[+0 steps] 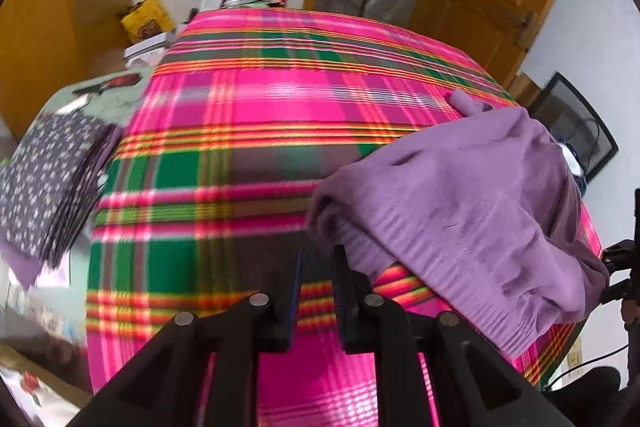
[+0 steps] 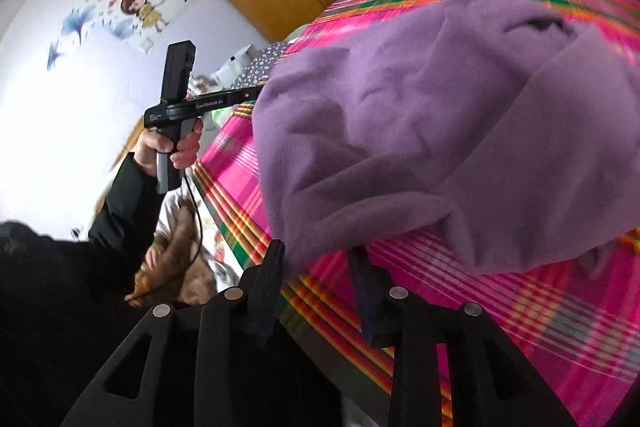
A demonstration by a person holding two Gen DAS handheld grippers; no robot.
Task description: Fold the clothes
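While the purple sweater (image 1: 472, 195) lies rumpled on the pink plaid blanket (image 1: 240, 115), at the right of the left wrist view, the left gripper (image 1: 318, 255) stands with jaws slightly parted at the garment's ribbed hem, nothing between them. Only that view shows the folded dotted cloth (image 1: 52, 183) at its left edge. The right wrist view alone shows the person's hand (image 2: 168, 147) on the other gripper's handle, and the right gripper (image 2: 318, 255) standing open beneath the sweater's (image 2: 440, 115) edge, gripping nothing.
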